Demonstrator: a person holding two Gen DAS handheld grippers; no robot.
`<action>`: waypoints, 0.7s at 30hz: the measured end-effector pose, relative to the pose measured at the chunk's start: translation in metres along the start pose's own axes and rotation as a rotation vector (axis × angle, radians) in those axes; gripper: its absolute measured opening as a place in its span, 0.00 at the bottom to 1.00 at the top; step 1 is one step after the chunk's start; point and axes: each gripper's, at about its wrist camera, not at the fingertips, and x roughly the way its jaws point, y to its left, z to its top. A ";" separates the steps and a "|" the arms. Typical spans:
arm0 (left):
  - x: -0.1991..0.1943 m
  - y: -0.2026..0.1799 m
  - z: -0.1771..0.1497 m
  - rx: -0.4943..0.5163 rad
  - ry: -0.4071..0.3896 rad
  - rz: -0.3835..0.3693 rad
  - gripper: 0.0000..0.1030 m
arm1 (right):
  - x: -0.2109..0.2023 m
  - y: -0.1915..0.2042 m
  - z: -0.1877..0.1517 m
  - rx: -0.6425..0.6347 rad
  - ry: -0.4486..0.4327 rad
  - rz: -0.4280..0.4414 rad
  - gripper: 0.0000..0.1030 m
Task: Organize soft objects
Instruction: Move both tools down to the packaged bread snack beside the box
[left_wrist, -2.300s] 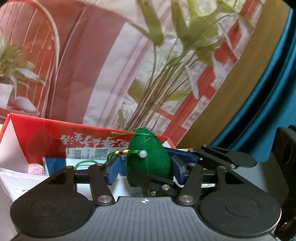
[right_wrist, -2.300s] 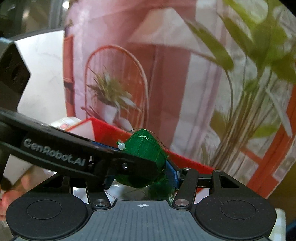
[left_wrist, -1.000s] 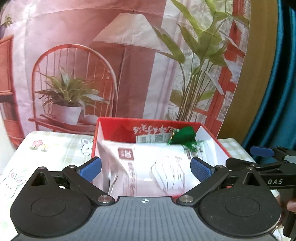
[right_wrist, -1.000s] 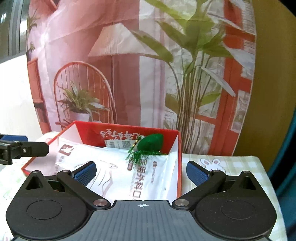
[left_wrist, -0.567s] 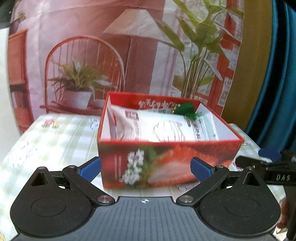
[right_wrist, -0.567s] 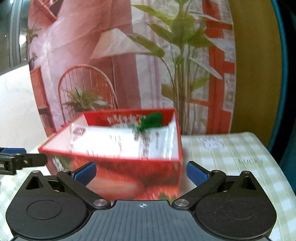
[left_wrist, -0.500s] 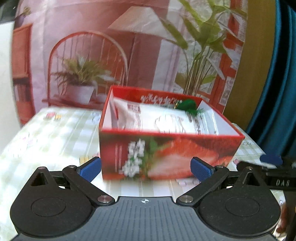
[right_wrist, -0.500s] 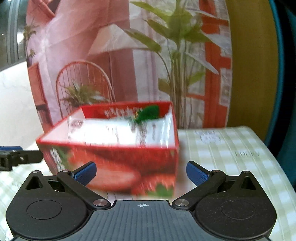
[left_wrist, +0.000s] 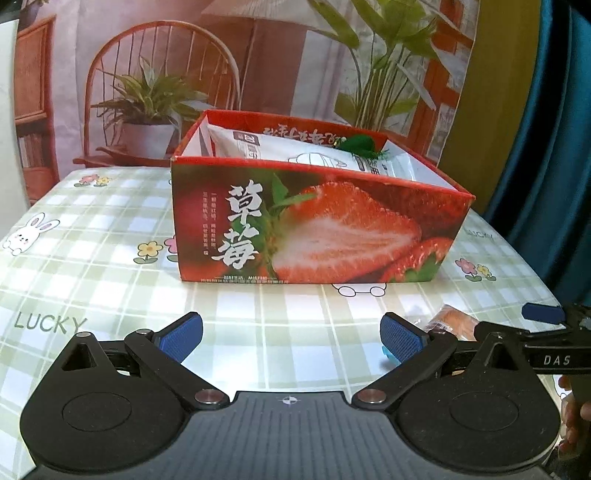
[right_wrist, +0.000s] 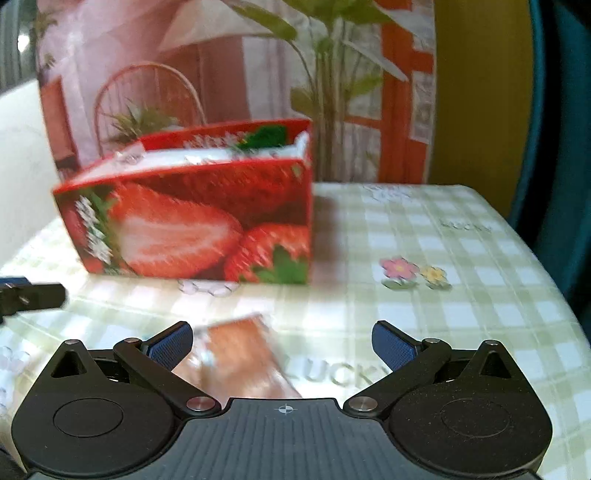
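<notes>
A red strawberry-print box (left_wrist: 317, 229) (right_wrist: 195, 229) stands on the checked tablecloth. Inside it lie white plastic packs (left_wrist: 295, 155) with a green stuffed charm (left_wrist: 362, 142) (right_wrist: 267, 136) on top near the far right corner. A wrapped brown bun (right_wrist: 240, 365) (left_wrist: 448, 321) rests on the cloth in front of the box, close under my right gripper (right_wrist: 280, 341). My left gripper (left_wrist: 291, 334) hovers open in front of the box, nothing between its fingers. The right gripper is open too, and its finger (left_wrist: 543, 314) shows at the right edge of the left wrist view.
The green-and-white checked tablecloth (left_wrist: 92, 229) with rabbit, flower and "LUCKY" prints covers the table. A printed backdrop of a chair and plants (left_wrist: 155, 85) hangs behind. A teal curtain (left_wrist: 554, 147) hangs to the right. A hand (left_wrist: 574, 417) holds the right gripper.
Both grippers let go of the green charm, which now lies in the box. Both have opened, pulled back and dropped low in front of the box; the wrapped bun has come into view.
</notes>
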 end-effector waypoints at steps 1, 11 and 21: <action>0.000 0.000 -0.001 -0.001 0.002 -0.002 1.00 | 0.000 -0.003 -0.002 0.005 0.004 0.000 0.99; 0.008 -0.003 -0.010 -0.009 0.053 -0.065 0.99 | -0.001 -0.009 -0.012 0.026 0.044 0.075 0.84; 0.013 -0.008 -0.015 -0.011 0.076 -0.138 0.94 | -0.001 -0.001 -0.010 0.041 0.100 0.189 0.72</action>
